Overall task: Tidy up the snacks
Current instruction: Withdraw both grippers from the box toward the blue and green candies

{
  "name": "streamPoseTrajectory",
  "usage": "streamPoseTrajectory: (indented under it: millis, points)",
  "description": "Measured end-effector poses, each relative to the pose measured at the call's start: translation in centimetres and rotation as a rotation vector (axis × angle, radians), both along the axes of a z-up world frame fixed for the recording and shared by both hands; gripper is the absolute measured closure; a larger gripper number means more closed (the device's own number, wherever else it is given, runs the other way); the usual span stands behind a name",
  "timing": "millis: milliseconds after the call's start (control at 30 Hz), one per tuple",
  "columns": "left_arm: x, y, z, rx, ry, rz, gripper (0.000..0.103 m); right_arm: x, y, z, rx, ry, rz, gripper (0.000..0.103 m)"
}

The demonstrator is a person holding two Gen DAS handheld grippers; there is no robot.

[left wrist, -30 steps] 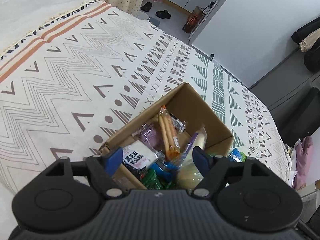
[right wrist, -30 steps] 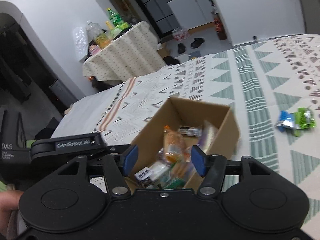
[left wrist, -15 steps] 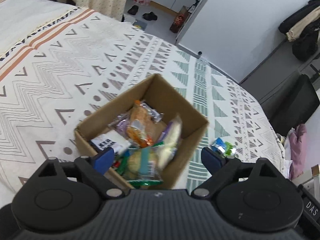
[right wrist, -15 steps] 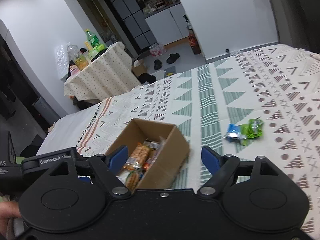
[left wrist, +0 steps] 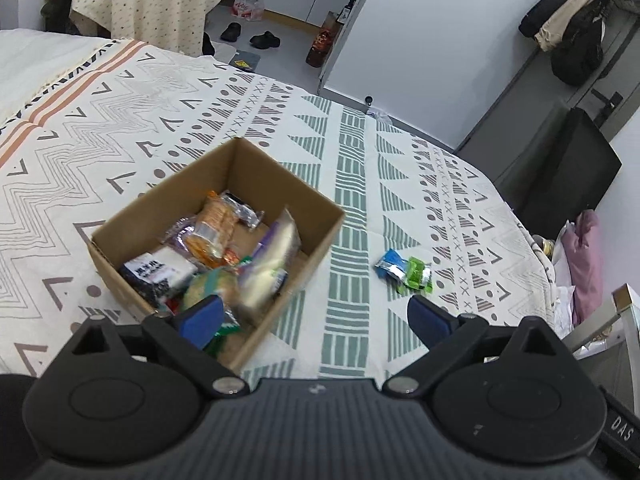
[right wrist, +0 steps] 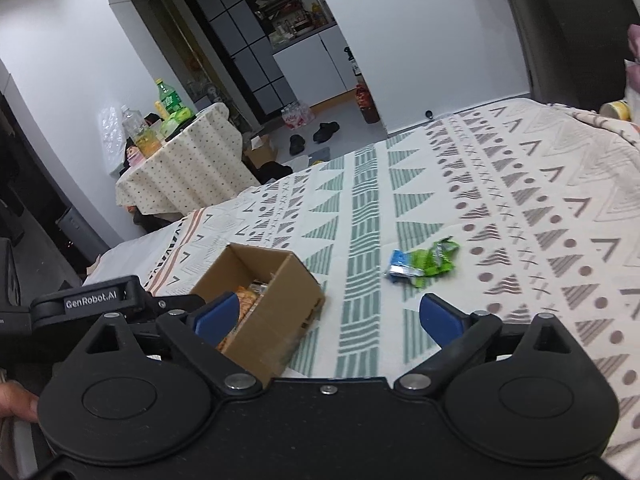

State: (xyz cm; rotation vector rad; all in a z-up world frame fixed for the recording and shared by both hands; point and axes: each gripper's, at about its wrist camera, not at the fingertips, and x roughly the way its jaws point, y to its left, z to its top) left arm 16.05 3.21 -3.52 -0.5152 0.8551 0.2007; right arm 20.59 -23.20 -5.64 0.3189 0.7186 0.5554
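a: where are the snacks sitting?
b: most are lying in the cardboard box (left wrist: pixel 276 184) at centre left; two packets (left wrist: pixel 404 270) are lying on the bed (left wrist: pixel 400 168), right of centre
a: and the grippers?
b: left gripper (left wrist: pixel 316 314) and right gripper (right wrist: pixel 329 312) are both gaping wide, holding nothing

My matt black plastic left gripper (left wrist: pixel 316 316) hangs over a plain brown cardboard box (left wrist: pixel 280 188) of glossy crinkled wrappers (left wrist: pixel 212 228); woven cloth bedspread (left wrist: pixel 352 184), shiny foil packets (left wrist: pixel 404 270) right.

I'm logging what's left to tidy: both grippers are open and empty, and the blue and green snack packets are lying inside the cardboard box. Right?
Not quite: the blue and green snack packets lie on the bedspread beside the cardboard box, as the left wrist view shows. Both the left gripper and right gripper are open and empty.
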Motion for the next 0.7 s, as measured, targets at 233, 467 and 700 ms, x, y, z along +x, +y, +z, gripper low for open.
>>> streamPoseTrajectory:
  millis: [233,467,700]
  points:
    - [0.0,-3.4,-0.3,0.0,0.003,-0.026,0.004,0.2,-2.9,-0.4,-0.015,0.008,-0.022,0.0]
    - [-0.1,-5.9,-0.2,0.032,-0.017,-0.024,0.0,0.8,-5.5,-1.2,-0.01,0.026,-0.054,0.0]
    - [0.9,-7.6,-0.8,0.044,0.009,-0.028,0.0,1.6,-7.3,-1.5,-0.035,-0.019,-0.094,0.0]
